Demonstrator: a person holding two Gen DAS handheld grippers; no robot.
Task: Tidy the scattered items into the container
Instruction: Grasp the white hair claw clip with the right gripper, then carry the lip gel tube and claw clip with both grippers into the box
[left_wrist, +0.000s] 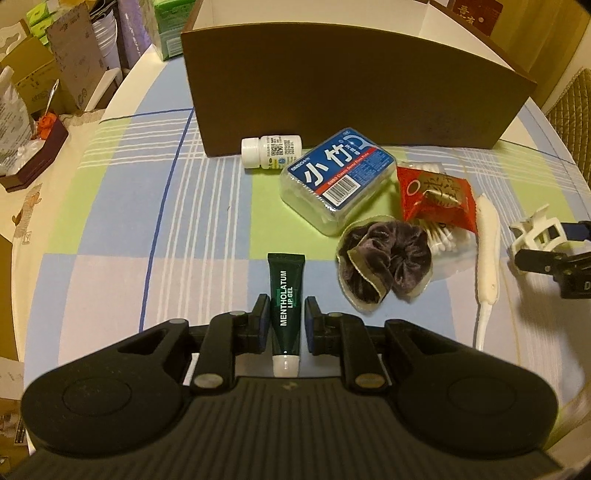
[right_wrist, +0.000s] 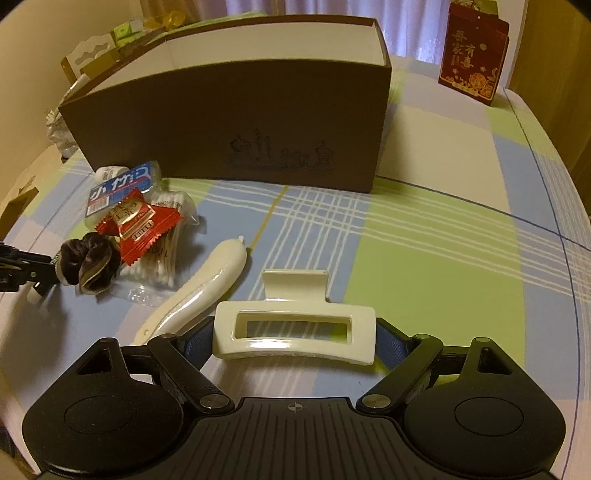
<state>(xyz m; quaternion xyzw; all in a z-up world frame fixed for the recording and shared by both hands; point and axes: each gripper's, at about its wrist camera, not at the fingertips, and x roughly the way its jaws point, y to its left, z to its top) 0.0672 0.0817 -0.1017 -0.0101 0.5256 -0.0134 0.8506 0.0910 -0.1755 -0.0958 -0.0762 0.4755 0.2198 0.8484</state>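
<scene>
Bench (right_wrist: 443, 229): covered by a plaid cloth of blue, green and white squares.
Container (right_wrist: 229, 122): brown cardboard box with a white inside, open at the top, standing at the far side of the bench; nothing can be seen inside from here.
Right hand-held gripper (right_wrist: 294, 338): spread wide, its blue pads pressed on both ends of a cream hair claw clip (right_wrist: 294, 332).
Left hand-held gripper (left_wrist: 286, 323): jaws narrowed either side of a dark green lip gel tube (left_wrist: 286, 302), white cap toward the camera; whether the pads touch it I cannot tell.
Pile in front of the box: floss pick box (left_wrist: 332, 177), white pill bottle (left_wrist: 271, 151) touching the container wall, red snack packet (left_wrist: 436, 194) over a cotton swab bag (left_wrist: 448, 240), brown scrunchie (left_wrist: 384, 258), white handled tool (left_wrist: 487, 251) beside them.
</scene>
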